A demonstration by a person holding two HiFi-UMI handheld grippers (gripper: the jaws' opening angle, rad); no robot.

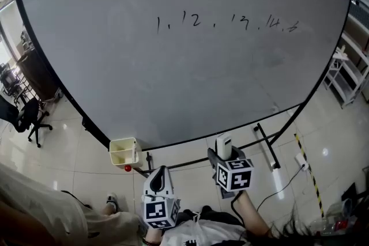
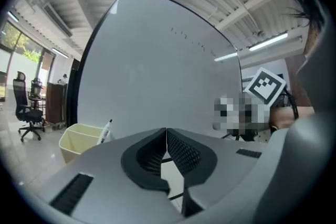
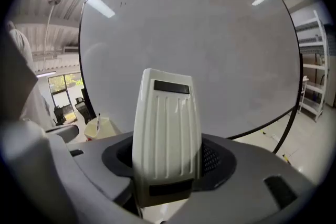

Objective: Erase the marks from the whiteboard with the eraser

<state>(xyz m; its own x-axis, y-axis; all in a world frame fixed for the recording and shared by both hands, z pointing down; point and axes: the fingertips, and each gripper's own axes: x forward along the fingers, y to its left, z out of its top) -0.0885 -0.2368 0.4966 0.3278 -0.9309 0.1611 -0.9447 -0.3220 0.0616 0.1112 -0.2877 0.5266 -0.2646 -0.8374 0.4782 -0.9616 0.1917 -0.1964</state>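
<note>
Right tool (image 3: 167,165) clamped the eraser (image 1: 223,146), five o'clock overhead; only left tool (image 2: 167,139)'s own view showed jaws together.

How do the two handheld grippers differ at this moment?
The right gripper is shut on a white ribbed eraser; the left gripper is shut on nothing. In the head view, the right gripper sits nearer the whiteboard, while the left gripper sits lower in the frame. Both point toward the whiteboard.

Black handwritten numbers (image 1: 226,22) in one row high on the whiteboard (image 1: 144,83), right of its middle, reading roughly 1, 12, 13, 14, final scribble after the 14 too smudged to read
</note>
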